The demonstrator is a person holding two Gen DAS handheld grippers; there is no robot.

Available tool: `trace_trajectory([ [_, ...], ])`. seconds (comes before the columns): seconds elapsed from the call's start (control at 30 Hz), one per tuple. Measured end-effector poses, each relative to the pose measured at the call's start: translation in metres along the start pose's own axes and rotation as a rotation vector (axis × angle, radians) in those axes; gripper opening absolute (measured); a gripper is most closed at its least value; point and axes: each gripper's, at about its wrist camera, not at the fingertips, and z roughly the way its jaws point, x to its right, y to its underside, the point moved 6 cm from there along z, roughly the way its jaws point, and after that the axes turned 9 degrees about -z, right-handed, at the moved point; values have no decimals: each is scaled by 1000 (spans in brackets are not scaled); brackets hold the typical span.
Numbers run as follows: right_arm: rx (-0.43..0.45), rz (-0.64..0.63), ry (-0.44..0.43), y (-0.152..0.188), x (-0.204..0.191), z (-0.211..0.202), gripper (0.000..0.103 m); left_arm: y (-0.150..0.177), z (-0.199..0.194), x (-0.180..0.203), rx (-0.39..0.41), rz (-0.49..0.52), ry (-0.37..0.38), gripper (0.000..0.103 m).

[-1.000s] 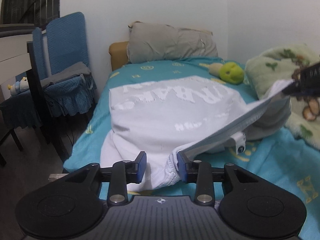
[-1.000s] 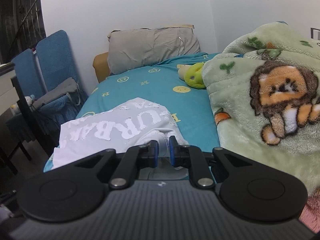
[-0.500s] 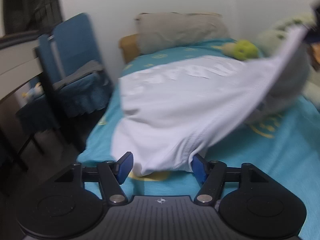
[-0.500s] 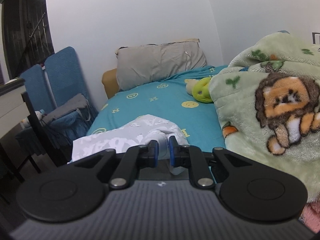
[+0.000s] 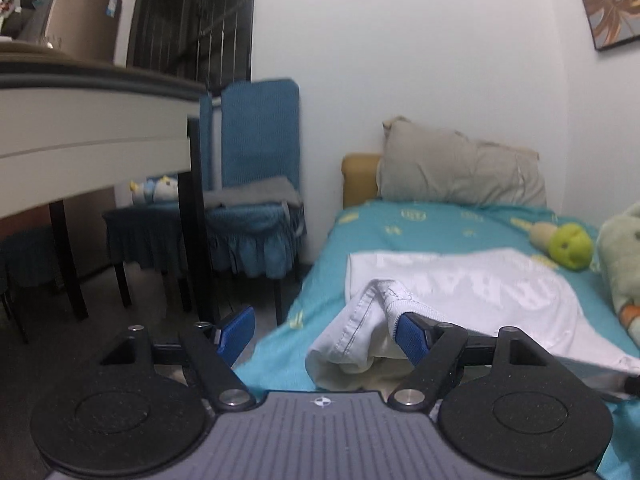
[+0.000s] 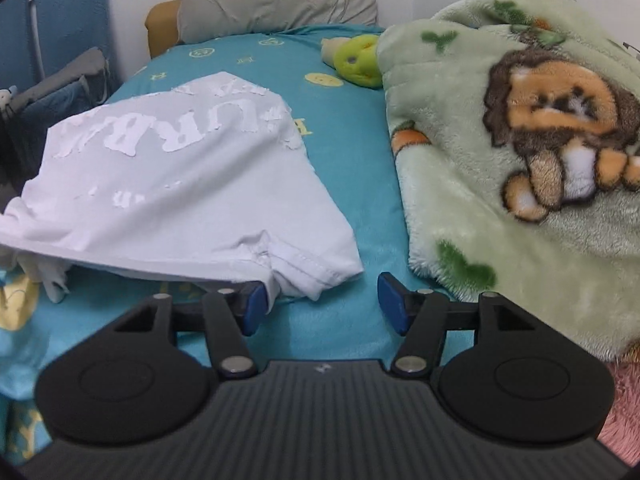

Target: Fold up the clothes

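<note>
Shirt (image 6: 172,184), white, lies on the bed (image 6: 344,152) ahead of both spread-open, empty grippers: its hem drapes the left gripper's (image 5: 324,334) right finger and touches the right gripper's (image 6: 322,306) left finger. One rough fold looks done; squaring and further folds remain.

White shirt (image 6: 180,184) cut off by the left edge of the right wrist view, underside hidden against the bed (image 6: 360,160); lettering partly unreadable; green blanket (image 6: 520,160) cropped at right; left wrist view softly blurred
</note>
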Motion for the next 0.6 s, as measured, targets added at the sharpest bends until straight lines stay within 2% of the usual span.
trace_trajectory([
  [0.1, 136, 81, 24, -23, 13, -26, 60, -15, -11, -2, 54, -49, 8, 78],
  [0.27, 458, 179, 35, -71, 30, -106, 61, -45, -44, -1, 145, -120, 71, 82],
  [0.37, 555, 155, 12, -81, 30, -134, 61, -41, -51, 5, 94, -85, 92, 82],
  [0.47, 527, 143, -34, -77, 29, -131, 61, -22, -44, 12, -26, -14, 128, 81],
  [0.6, 462, 131, -72, -65, 28, -116, 61, 8, -32, 26, -142, 115, 167, 80],
])
